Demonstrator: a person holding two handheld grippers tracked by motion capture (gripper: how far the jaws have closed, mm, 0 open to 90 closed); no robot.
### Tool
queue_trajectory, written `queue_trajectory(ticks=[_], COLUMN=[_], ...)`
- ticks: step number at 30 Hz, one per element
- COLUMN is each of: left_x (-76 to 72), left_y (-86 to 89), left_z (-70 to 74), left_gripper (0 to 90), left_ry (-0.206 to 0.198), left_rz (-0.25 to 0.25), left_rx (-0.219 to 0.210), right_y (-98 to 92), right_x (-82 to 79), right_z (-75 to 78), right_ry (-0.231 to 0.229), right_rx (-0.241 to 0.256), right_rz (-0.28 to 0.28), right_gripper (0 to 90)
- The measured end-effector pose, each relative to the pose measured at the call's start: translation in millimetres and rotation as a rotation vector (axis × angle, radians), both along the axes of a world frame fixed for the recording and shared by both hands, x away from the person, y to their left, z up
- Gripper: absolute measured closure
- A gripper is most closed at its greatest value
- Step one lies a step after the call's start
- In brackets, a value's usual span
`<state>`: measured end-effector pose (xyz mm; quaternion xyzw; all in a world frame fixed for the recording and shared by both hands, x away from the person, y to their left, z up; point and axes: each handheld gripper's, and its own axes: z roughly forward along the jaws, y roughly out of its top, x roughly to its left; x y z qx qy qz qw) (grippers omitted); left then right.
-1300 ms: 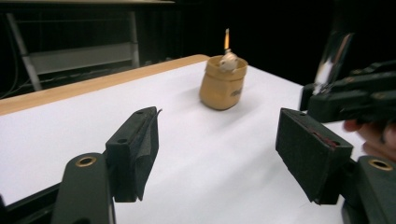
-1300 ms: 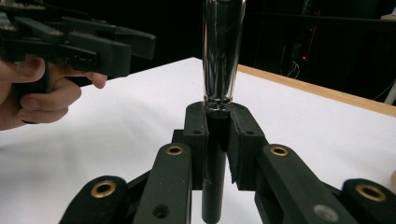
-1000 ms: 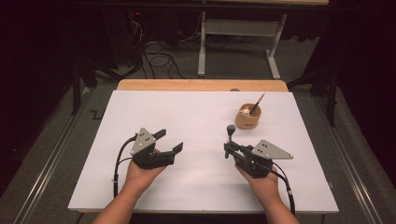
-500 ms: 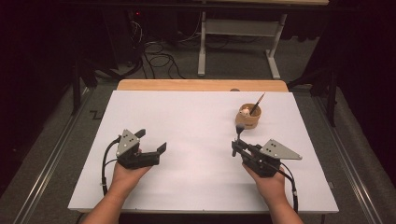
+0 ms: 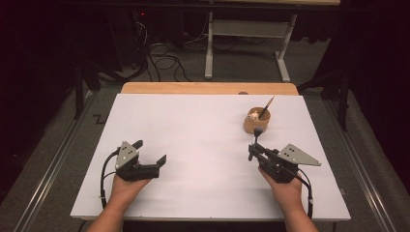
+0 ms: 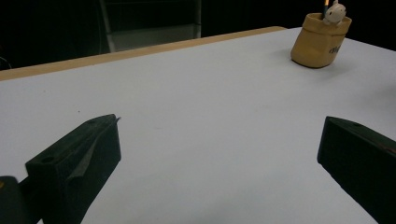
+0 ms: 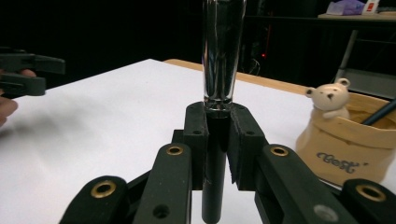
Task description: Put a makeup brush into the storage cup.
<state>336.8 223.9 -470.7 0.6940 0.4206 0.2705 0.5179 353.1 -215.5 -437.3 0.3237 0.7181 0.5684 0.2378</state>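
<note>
Jaws of the right gripper (image 5: pixel 253 151) clamp a dark pen (image 7: pixel 215 140) upright (its clear barrel rises above them), just beside the tan holder (image 5: pixel 256 121) on the white counter (image 5: pixel 193 135); the left gripper (image 5: pixel 150 152) hangs wide open, well apart.

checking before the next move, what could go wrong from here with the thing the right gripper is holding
1. The right gripper pinches the dark pen-like tool near its lower end, so its tall upper part could tilt or slip.
2. The tan holder stands close ahead; a forward move could knock it.
3. The left gripper is open and apart, too far off to steady anything.
</note>
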Motion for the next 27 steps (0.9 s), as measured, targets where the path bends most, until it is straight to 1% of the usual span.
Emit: queue_trajectory(ticks=[2,3,5,7,9,12,13,14,18,19,21,27], left_x=[-1.5,-2.2,-3.0,-3.4,-3.4,-2.3,-2.2,-2.1,-3.0,-3.1,-3.3,-4.0], left_y=[3.4,4.6,6.2,7.2,7.6,7.7,6.8,6.2,3.1,2.1,1.2,1.1], left_z=[1.0,1.6,1.8,1.5,1.2,0.2,-0.3,-0.4,-0.7,-1.1,-1.5,-1.2], left_gripper=[0.2,0.2,0.2,0.2,0.2,0.2,0.2,0.2,0.2,0.2,0.2,0.2], left_ry=[0.002,0.001,-0.002,-0.001,0.001,0.012,0.012,0.011,0.005,0.002,0.002,-0.001], left_rz=[0.003,0.003,0.003,0.002,0.001,-0.007,-0.008,-0.010,-0.023,-0.027,-0.031,-0.036], left_rx=[-0.013,-0.013,-0.004,-0.004,-0.013,-0.015,-0.017,-0.014,-0.005,0.006,0.010,0.005], right_y=[-3.1,-4.5,-8.7,-13.3,-18.2,-26.8,-29.8,-32.0,-41.1,-42.5,-45.6,-51.4], right_x=[0.1,-0.3,-0.2,-0.8,-0.5,0.6,0.9,1.3,3.4,3.7,4.7,7.6], right_z=[-0.1,0.1,0.6,1.6,2.6,4.4,4.7,4.6,4.0,3.8,3.7,3.1], right_ry=[-0.003,0.000,-0.011,-0.004,-0.011,-0.014,-0.016,-0.016,-0.017,-0.016,-0.017,-0.017], right_rx=[0.000,0.007,0.001,0.013,0.014,0.031,0.028,0.036,0.035,0.038,0.041,0.040], right_rz=[-0.013,-0.018,-0.028,-0.042,-0.059,-0.079,-0.089,-0.101,-0.125,-0.135,-0.148,-0.177], right_gripper=[80.6,80.6,80.6,80.6,80.6,80.6,80.6,80.6,80.6,80.6,80.7,80.7])
